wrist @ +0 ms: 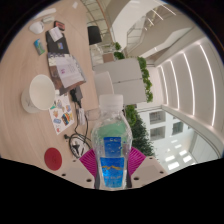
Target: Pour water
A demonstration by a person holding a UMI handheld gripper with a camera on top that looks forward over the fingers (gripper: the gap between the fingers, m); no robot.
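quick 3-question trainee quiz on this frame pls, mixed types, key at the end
1. True or false: the gripper holds a water bottle between its fingers.
2. What colour is the bottle's label? A) blue B) red C) yellow
3. Fill in: the white round plate lies on the ____.

Key: 1 true. 2 A. 3 table.

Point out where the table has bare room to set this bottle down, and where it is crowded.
The gripper holds the water bottle between its fingers, tilted view. Bare tabletop lies beside the white round dish and ahead of the red round object. It is crowded from the papers to the clutter near the bottle.
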